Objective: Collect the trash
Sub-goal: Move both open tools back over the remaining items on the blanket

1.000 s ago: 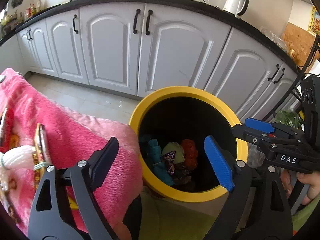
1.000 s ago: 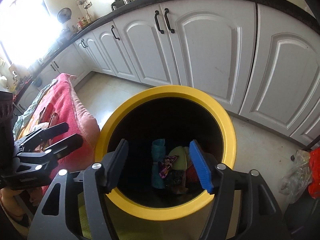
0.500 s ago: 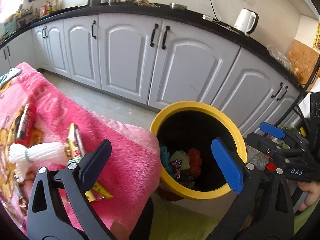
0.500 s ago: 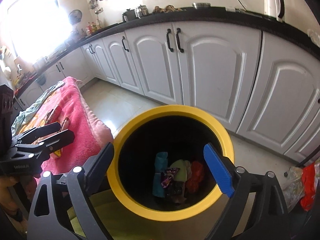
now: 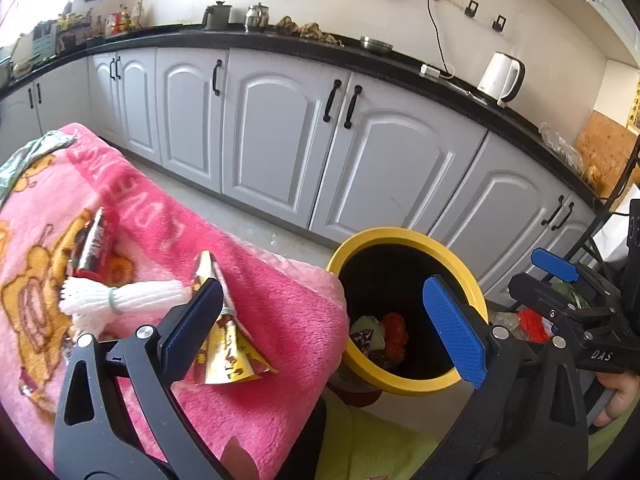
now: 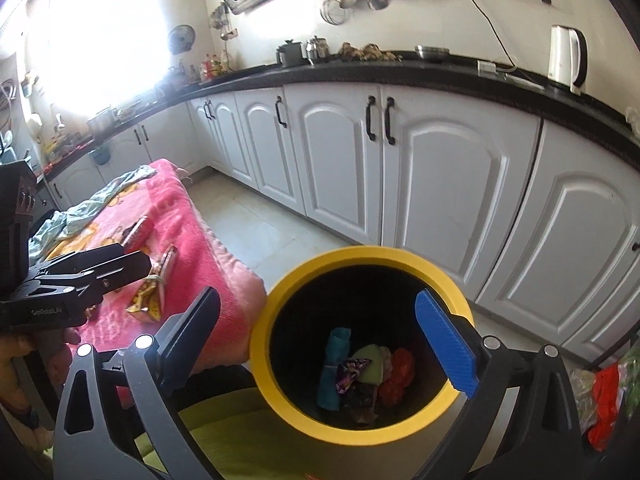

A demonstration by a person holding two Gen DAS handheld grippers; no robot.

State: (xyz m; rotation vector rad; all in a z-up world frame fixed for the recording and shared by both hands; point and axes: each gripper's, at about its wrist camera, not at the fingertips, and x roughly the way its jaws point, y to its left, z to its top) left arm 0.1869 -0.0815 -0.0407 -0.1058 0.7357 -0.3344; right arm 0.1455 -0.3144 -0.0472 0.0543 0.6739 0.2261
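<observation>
A yellow-rimmed black bin [image 5: 404, 236] [image 6: 360, 254] stands on the floor beside a pink blanket [image 5: 280, 312] [image 6: 192, 236]. It holds trash: a teal wrapper [image 6: 334, 364], a purple wrapper [image 6: 350, 372], green and red pieces. On the blanket lie a yellow snack wrapper [image 5: 232, 344] [image 6: 150, 300], a white foam net [image 5: 120, 300] and a red-black wrapper [image 5: 94, 244]. My left gripper [image 5: 320, 332] is open and empty, between blanket edge and bin. My right gripper [image 6: 320, 332] is open and empty above the bin.
White kitchen cabinets [image 5: 280, 136] with a black counter run behind. A white kettle [image 5: 500, 76] stands on the counter. Plastic bags [image 6: 600, 392] lie on the floor right of the bin. A green cushion [image 5: 372, 440] is below. A light cloth [image 6: 92, 204] lies on the blanket's far end.
Both grippers have risen and pulled back from the bin, staying open. The left view has swung left, so more of the blanket and its wrappers shows.
</observation>
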